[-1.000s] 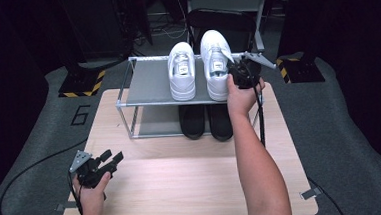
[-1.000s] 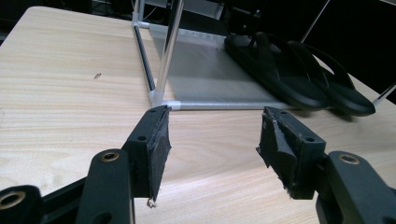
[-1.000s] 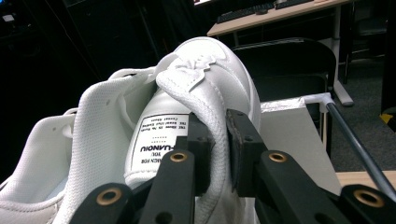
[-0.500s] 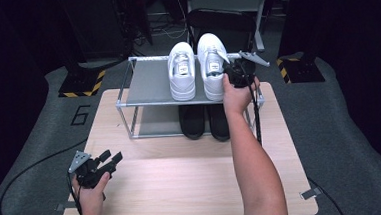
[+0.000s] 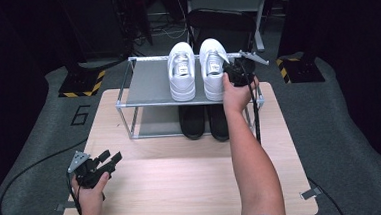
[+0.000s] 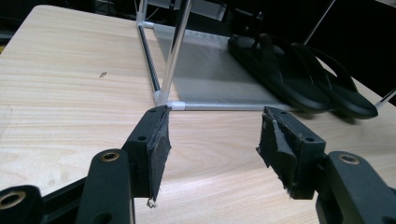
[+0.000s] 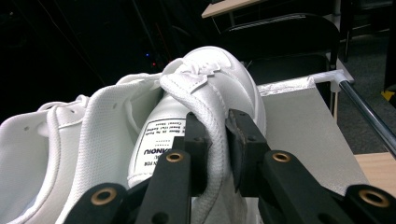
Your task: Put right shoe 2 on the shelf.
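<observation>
Worktop: the pale wooden worktop (image 5: 183,188) carries a two-tier rack of silver tubes with grey shelf panels (image 5: 147,87), standing toward its far edge.
Shoe rack: the top shelf holds a pair of white lace-up sneakers, and a pair of black flip-flop sandals (image 6: 303,74) sits on the bottom shelf.
Shoe in hand: the right-hand white sneaker (image 5: 213,68) rests on the top shelf, touching its mate (image 5: 181,70), toe pointing away from you.
Handling: I judge it light, with a firm sole but a soft, padded upper; the collar will fold under a pinch, so the shoe may swing or droop if lifted.
Where to hold: the padded heel collar (image 7: 212,126) is a fair spot; bite deep so it cannot slip out.
Right arm: you reach straight out over the worktop to the shelf.
Right hand-held gripper (image 7: 217,140): its jaws sit close on the collar, having just eased apart slightly, pads apparently touching the fabric.
Left hand-held gripper (image 6: 212,140): low at the near left of the worktop, jaws wide apart, holding nothing.
</observation>
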Demonstrator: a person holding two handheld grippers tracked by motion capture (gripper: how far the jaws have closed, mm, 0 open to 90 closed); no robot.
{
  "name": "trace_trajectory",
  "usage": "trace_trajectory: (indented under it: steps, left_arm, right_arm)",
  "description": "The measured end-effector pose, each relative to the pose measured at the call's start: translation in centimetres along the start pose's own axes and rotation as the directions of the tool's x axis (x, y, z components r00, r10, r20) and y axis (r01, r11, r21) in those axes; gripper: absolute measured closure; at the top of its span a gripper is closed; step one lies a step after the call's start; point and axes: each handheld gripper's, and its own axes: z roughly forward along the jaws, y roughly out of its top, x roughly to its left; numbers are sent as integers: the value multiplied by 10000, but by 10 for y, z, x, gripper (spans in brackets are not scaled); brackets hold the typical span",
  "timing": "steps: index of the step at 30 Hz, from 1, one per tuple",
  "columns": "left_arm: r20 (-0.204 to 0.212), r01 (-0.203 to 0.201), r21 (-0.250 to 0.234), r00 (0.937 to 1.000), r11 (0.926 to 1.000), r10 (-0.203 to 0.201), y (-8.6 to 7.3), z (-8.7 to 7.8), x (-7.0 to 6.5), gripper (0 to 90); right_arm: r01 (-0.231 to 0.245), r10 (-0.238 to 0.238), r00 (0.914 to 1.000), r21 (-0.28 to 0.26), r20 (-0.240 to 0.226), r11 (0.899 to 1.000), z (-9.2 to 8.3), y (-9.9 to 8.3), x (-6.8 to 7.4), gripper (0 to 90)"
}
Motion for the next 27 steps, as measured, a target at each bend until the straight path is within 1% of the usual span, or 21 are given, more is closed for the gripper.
trace_trajectory:
  steps: [1, 2, 3, 4, 5, 8, 11, 12, 16, 18, 20, 24, 25, 26, 27]
  left_arm:
    - [-7, 15, 26, 10000, 10000, -15, 0, 0, 1, 425]
    - [-33, 15, -26, 10000, 10000, -15, 0, 0, 1, 426]
    - [-18, 71, 26, 10000, 10000, -71, 0, -1, 2, 426]
    - [-46, 99, -81, 9999, 9999, -100, 0, -1, 3, 426]
    - [-90, 102, -56, 9999, 9999, -102, 1, -1, 3, 425]
    - [-130, 150, -115, 9998, 9998, -152, 1, -2, 5, 425]
    - [-132, 147, -79, 9998, 9999, -148, 1, -3, 6, 425]
    - [-139, 131, -158, 9998, 9998, -134, 1, -2, 6, 426]
    - [-159, 118, -84, 9998, 9999, -119, 1, -2, 5, 426]
    - [-165, 121, -87, 9998, 9999, -123, 1, -2, 5, 425]
    - [-172, 119, -132, 9998, 9998, -121, 1, -2, 6, 425]
    - [-250, 138, -96, 9996, 9999, -140, 0, -2, 6, 425]
    - [-244, 176, -146, 9995, 9997, -180, 0, -2, 7, 426]
    - [-273, 165, -162, 9995, 9997, -169, 1, -2, 7, 425]
    - [-284, 159, -162, 9995, 9997, -164, 1, -2, 7, 426]
  right_arm:
    - [2, -2, 10000, 13, 6, 10000, 1, 0, 0, 778]
    - [-103, 103, 9999, 38, 20, 9999, 2, 0, -1, 776]
    - [-168, 167, 9999, 99, 11, 9998, 2, 0, -2, 774]
    - [-253, 253, 9997, 106, 20, 9996, 3, 0, -2, 771]
    - [-247, 247, 9997, 157, 26, 9996, 3, 0, -3, 767]
    - [-493, 493, 9988, 194, 23, 9986, 5, 0, -5, 758]
    - [-458, 459, 9989, 207, -43, 9987, 5, 1, -6, 742]
    - [-484, 485, 9988, 199, -70, 9986, 5, 1, -6, 737]
    - [-353, 354, 9993, 159, -115, 9993, 5, 1, -7, 699]
    - [-229, 230, 9997, 104, -74, 9997, 5, 1, -7, 664]
    - [-216, 216, 9997, 85, -84, 9997, 4, 1, -7, 642]
    - [168, -168, 9998, -22, 54, 9999, 2, 2, -7, 611]
    - [291, -290, 9996, -57, 49, 9996, 1, 3, -7, 575]
    - [449, -450, 9990, -231, -41, 9987, -1, 4, -7, 550]
    - [562, -563, 9984, -334, -29, 9979, -3, 5, -6, 550]
